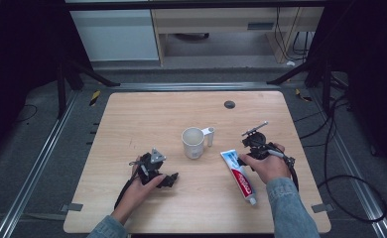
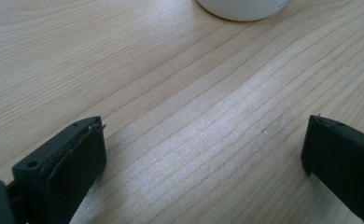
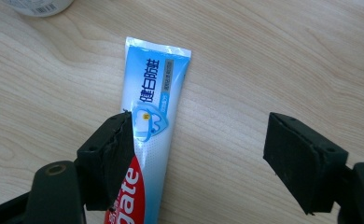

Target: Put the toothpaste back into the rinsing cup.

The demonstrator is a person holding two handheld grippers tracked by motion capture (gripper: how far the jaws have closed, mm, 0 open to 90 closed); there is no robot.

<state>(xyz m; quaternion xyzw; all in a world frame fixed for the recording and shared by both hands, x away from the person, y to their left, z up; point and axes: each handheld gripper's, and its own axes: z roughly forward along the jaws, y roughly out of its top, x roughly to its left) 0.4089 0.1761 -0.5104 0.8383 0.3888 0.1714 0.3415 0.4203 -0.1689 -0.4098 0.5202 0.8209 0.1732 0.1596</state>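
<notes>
Blue-white-red Colgate toothpaste tube, Chinese lettering on it, lay flat between the right gripper's spread jaws, hugging one jaw.

In the left gripper view the white cup is cut off by the top edge. In the right gripper view a black finger covers part of the toothpaste tube, and the bottom edge cuts off its cap end. From high up, the tube's small words are too tiny to read.
</notes>
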